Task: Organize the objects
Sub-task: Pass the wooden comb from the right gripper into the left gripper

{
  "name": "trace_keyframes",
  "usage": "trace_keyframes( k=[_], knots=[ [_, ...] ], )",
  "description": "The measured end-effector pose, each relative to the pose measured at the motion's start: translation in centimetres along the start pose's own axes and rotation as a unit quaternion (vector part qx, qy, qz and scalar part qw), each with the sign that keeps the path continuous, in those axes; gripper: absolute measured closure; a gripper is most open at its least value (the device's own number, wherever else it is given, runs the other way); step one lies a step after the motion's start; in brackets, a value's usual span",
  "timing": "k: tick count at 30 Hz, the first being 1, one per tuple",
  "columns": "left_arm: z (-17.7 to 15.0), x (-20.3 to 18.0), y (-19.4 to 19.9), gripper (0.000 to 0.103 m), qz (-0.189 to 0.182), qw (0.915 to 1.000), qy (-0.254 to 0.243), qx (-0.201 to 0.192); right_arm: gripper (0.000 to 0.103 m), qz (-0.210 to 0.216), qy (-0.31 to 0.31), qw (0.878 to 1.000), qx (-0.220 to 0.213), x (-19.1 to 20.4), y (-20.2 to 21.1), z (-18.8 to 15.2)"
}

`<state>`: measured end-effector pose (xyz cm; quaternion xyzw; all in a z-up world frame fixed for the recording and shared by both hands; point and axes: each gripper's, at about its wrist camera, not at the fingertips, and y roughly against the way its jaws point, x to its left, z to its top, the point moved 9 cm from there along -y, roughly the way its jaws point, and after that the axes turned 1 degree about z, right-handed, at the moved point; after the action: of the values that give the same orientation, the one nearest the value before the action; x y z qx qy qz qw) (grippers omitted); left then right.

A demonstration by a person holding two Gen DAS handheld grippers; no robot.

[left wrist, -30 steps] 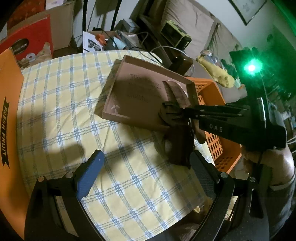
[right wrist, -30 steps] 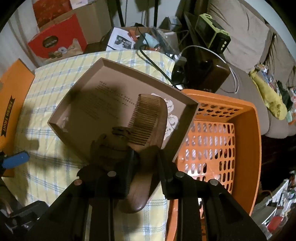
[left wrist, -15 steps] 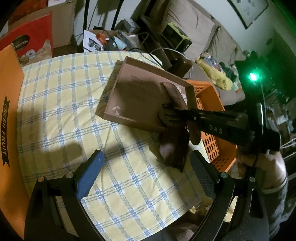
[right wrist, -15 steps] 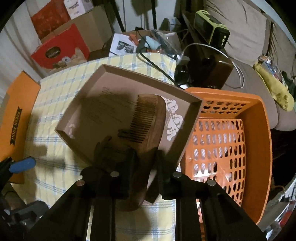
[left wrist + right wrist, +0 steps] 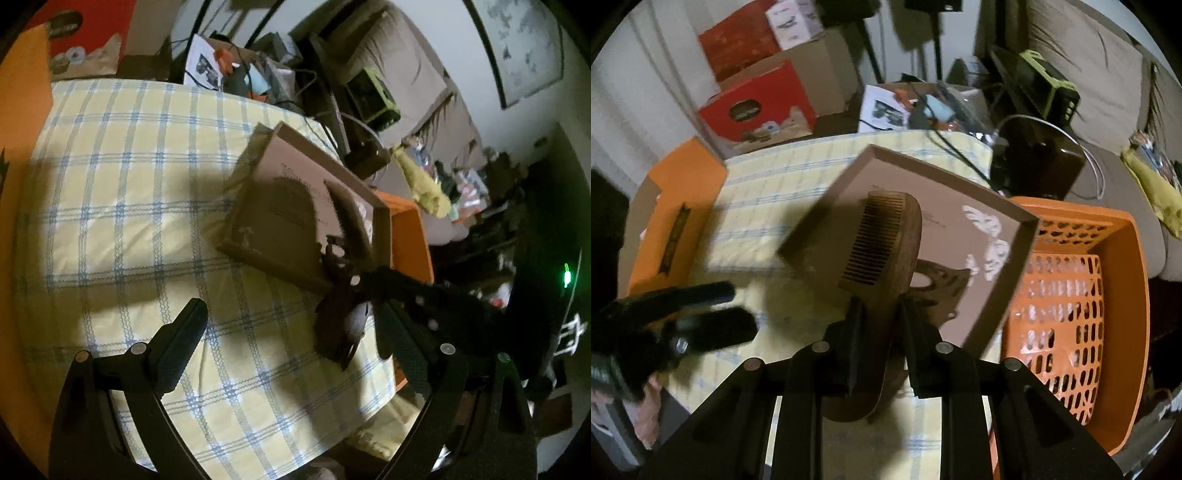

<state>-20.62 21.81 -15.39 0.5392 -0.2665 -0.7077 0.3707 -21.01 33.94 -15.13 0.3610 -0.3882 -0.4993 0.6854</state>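
The comb (image 5: 886, 251), pinched by its handle in the right hand-held gripper (image 5: 877, 325), has lifted off the box (image 5: 1015, 221) floor and now hangs above it; the left hand-held gripper (image 5: 291, 332), spread and empty, has drifted nearer the box, so the comb looks ready to go elsewhere

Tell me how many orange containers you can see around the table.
2. An orange plastic basket sits beside the brown box tray, off the table's edge. An orange cardboard fruit box stands at the table's opposite side. Others may be hidden in the clutter.
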Motion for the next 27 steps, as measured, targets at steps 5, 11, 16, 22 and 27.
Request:
trace_keyframes(
  k=[5,11,16,22,27],
  knots=[
    [0.9,0.2,1.7,0.020,-0.009,0.9996,0.010,-0.025,0.083,0.005,0.021,1.000,-0.004,2.0,0.4,-0.2],
    [1.6,0.4,2.8,0.029,-0.019,0.9991,0.018,-0.034,0.083,0.025,0.045,0.999,-0.015,5.2,1.3,-0.5],
    [1.3,0.4,2.8,0.043,-0.026,0.9990,0.020,-0.032,0.083,0.041,0.060,0.997,-0.018,7.5,1.9,-0.8],
    [1.0,0.7,3.6,0.067,-0.024,0.9987,0.020,-0.039,0.083,0.054,0.077,0.995,-0.026,10.1,2.8,-0.7],
    [1.0,1.1,4.6,0.082,-0.035,0.9979,0.030,-0.046,0.083,0.060,0.085,0.994,-0.031,11.5,3.2,-0.7]
  ],
)
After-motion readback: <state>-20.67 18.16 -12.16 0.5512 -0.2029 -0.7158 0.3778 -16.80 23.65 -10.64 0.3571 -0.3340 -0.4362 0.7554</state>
